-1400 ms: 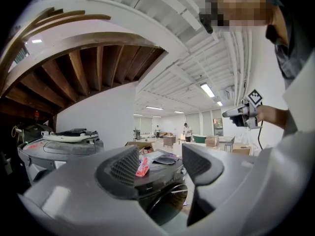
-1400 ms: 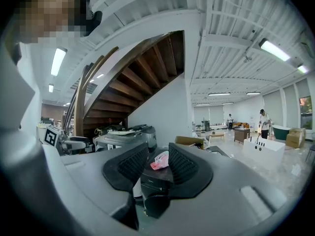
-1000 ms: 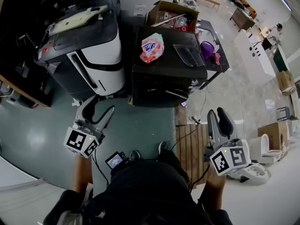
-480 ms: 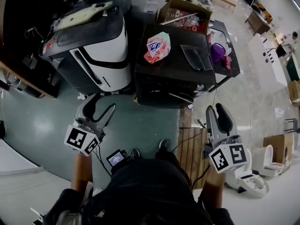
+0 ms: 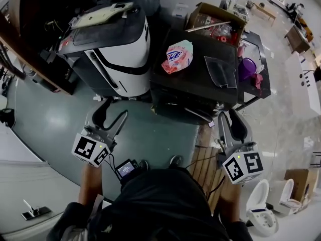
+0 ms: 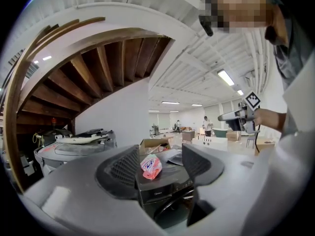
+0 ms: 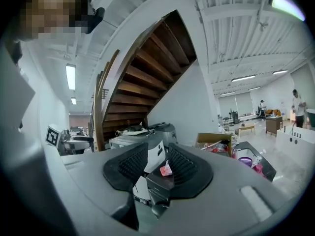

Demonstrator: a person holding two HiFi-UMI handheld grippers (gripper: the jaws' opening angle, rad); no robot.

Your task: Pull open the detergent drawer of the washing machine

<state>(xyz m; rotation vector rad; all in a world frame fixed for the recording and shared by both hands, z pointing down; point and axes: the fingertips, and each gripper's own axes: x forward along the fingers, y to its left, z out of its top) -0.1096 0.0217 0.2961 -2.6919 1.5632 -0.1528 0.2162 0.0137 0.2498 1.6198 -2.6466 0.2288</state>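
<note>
The black washing machine (image 5: 193, 87) stands ahead of me with a pink detergent bag (image 5: 177, 56) lying on its top. Its front (image 5: 188, 109) faces me; I cannot make out the detergent drawer. My left gripper (image 5: 111, 115) hovers open over the green floor, short of the machine's left corner. The right gripper (image 5: 229, 122) is open too, just short of the machine's right front corner. In the left gripper view the machine (image 6: 165, 193) and bag (image 6: 150, 165) show between the empty jaws of that gripper (image 6: 160, 168). The right gripper view frames the machine (image 7: 156, 181) between that gripper's (image 7: 158, 168) apart jaws.
A large white-and-black appliance (image 5: 113, 44) stands left of the washer. Behind it are an open cardboard box (image 5: 215, 19) and a side table with a purple container (image 5: 247, 67). A wooden pallet (image 5: 203, 159) lies by my right foot, and white toilets (image 5: 263, 215) sit at the lower right.
Both grippers have moved forward toward the washing machine, which now sits closer and larger in the head view. Their jaws have kept the same spread.
</note>
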